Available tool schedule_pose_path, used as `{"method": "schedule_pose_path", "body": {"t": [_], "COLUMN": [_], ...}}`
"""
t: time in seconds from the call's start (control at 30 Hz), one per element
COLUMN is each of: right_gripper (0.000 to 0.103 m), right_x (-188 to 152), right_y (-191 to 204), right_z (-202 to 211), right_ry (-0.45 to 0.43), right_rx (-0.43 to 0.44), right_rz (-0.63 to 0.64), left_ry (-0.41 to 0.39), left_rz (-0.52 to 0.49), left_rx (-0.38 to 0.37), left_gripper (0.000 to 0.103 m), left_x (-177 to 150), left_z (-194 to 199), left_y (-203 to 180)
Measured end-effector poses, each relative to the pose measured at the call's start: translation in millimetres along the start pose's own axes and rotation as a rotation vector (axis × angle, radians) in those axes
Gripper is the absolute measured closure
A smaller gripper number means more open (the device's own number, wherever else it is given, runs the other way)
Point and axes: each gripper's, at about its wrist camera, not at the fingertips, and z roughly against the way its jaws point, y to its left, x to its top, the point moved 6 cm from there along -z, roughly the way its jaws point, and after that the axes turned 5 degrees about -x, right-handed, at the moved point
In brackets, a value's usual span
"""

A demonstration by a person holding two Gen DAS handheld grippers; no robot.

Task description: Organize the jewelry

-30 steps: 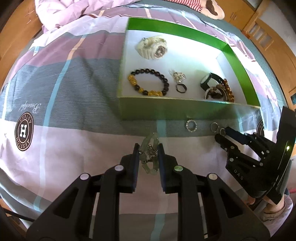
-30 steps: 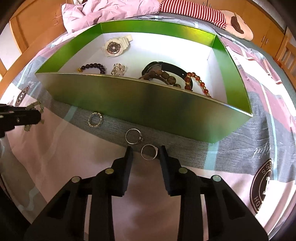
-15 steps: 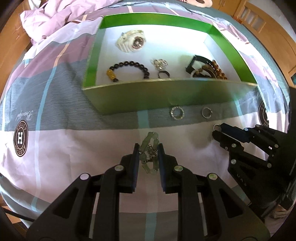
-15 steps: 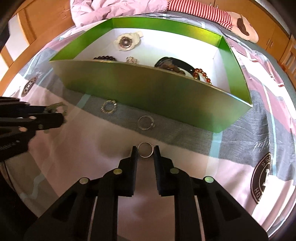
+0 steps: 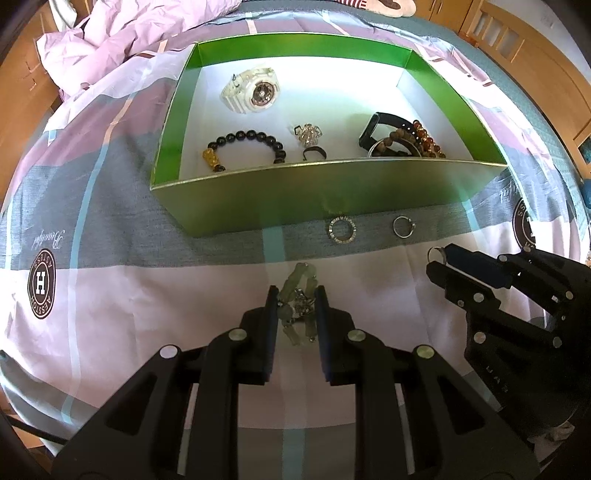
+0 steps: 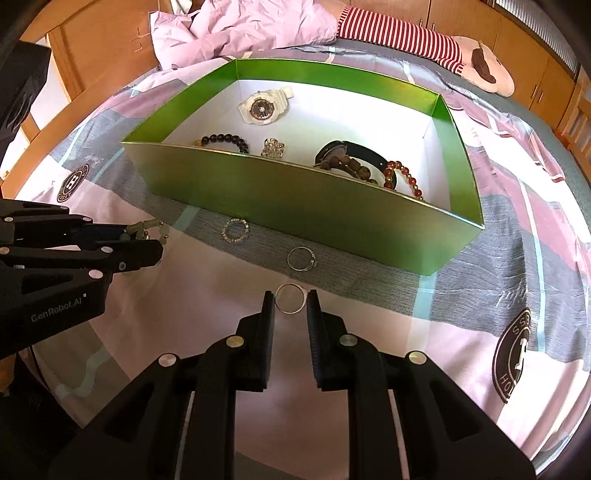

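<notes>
Sunlit patchwork bedsheet (image 5: 110,314); rumpled lilac quilt (image 6: 240,29) behind; wooden cabinets (image 6: 546,85) beyond the bed.

Both claws are matte black plastic. The left claw (image 5: 295,310) has two flat, narrow finger plates on angular arms with triangular cut-outs; four round silver screw heads sit in a row across the arms, two near the fingers and two farther out. The right claw (image 6: 290,306) has the same build, with fine ribbing on the inner face of its fingers (image 6: 314,325) and the same four silver screws. Seen from the side, the left claw's body carries small white lettering reading "GenRobot.AI" and small silver rivets along stacked linkage bars. The right claw's side shows a blue-tinted finger face and faint pale lettering.
</notes>
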Motion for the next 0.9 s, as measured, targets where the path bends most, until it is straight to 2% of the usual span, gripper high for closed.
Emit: {"method": "schedule_pose_path", "body": {"t": [0.77,0.9], "right_gripper": [0.085,0.085], "right_x": [-4.0,-8.3], "right_y": [3.2,4.1], "right_z": [-2.2,-9.3], "right_ry": [0.014,0.047], "right_rx": [-0.006,-0.001], "right_rz": [0.004,0.008], "left_ry": [0.005,0.027], "left_rz": [-0.026,-0.028], "left_rx": [0.015,0.017], "left_gripper": [0.084,0.084], "left_x": [-0.7,-3.4], "left_z": [-1.8,-9.1], "left_y": [-3.9,-4.9]}}
